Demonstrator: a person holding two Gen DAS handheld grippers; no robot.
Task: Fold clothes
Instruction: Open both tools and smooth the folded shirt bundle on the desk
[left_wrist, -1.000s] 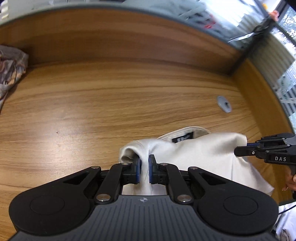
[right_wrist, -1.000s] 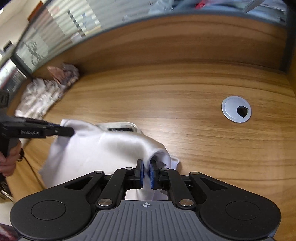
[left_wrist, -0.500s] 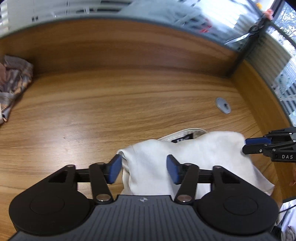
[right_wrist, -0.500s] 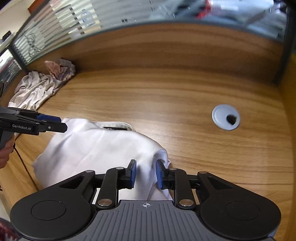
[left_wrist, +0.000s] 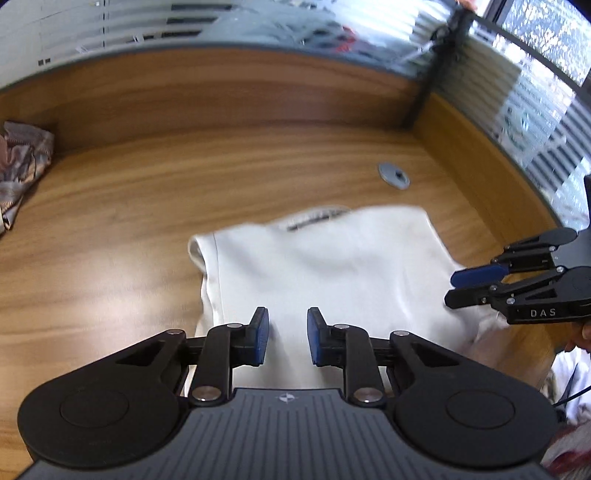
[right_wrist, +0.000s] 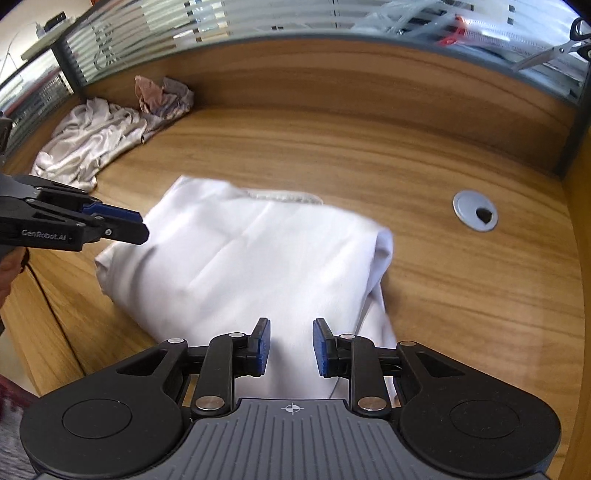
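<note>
White garment (left_wrist: 325, 266): folded on your wooden desk (left_wrist: 147, 206), dead centre.
Crumpled clothes (right_wrist: 96, 136): at ten o'clock.
Left gripper (left_wrist: 287, 336): jaws just narrowed, part open, holding nothing.
Right gripper (right_wrist: 291, 347): likewise part open, empty.
Cable grommet (right_wrist: 475, 210): two o'clock.

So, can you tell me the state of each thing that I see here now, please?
White garment: folded, lying flat on the desk, let go.
Left gripper: jaws open, nothing held.
Right gripper: jaws open, nothing held.
Pile of clothes: crumpled, unfolded.
Cable hole cover: set in the desk, hole open.
</note>
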